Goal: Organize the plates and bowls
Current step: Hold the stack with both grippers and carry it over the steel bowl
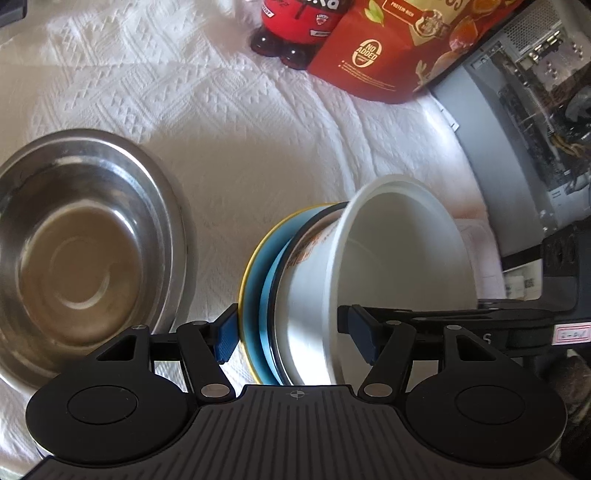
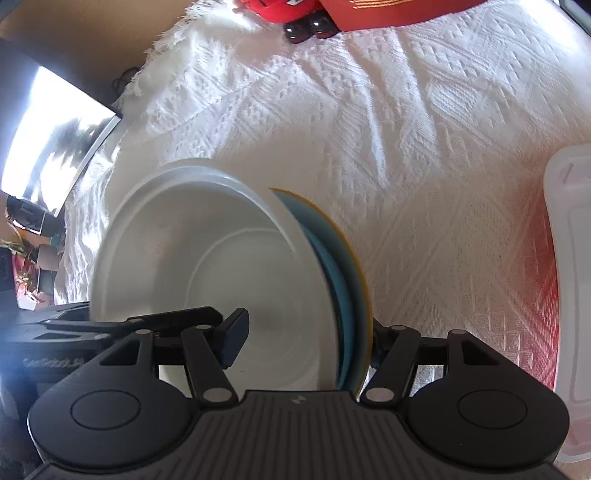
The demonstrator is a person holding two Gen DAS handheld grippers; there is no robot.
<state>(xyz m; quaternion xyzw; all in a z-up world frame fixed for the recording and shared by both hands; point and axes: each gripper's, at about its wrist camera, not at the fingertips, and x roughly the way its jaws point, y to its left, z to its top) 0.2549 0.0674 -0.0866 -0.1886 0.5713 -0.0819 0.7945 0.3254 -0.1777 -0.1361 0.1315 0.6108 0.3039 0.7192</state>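
My left claw (image 1: 286,334) stands wide apart around the nested stack at the lower middle of its view, its blue pads on either side of it but, as far as I can see, not pressing. My right claw (image 2: 306,339) is clamped on that same stack: one finger reaches inside the white bowl (image 2: 207,273), the other sits behind the blue bowl (image 2: 345,291) with its yellow rim, so the walls are pinched between them. The stack is tilted on its side, the white bowl's mouth facing right in the left view, and I cannot tell whether it touches the white woven cloth (image 1: 229,122) on the worktop. So the nesting of these bowls looks done. The steel plate (image 1: 79,251) lies separately at the left of the left view, holding nothing. I judge what remains is to set the stack upright and bring it together with that plate. A red bottle (image 1: 295,33) and a red snack bag (image 1: 388,51) stand at the top.
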